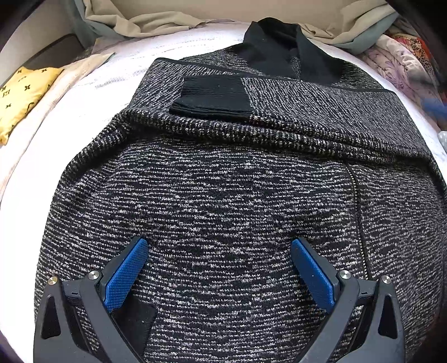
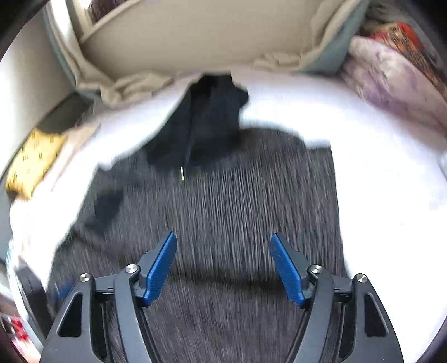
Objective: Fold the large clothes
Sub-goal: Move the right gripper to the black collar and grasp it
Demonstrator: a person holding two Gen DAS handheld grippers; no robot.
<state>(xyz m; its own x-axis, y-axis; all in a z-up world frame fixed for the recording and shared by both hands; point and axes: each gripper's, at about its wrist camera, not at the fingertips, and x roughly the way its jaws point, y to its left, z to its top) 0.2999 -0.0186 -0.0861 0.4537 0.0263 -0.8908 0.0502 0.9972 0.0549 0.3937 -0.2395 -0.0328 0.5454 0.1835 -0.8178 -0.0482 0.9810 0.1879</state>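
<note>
A black-and-white knit zip jacket lies spread on a white bed. Its sleeve is folded across the chest, the black cuff lying on top, and its black collar points to the far end. My left gripper hovers just over the jacket's lower part, open, with nothing between its blue pads. In the blurred right wrist view the same jacket fills the middle, collar at the far end. My right gripper stands open above the knit, nothing between its pads.
A yellow patterned pillow lies at the bed's left edge. Beige and grey-green bedding is bunched along the headboard. A floral quilt is piled at the right. White sheet shows right of the jacket.
</note>
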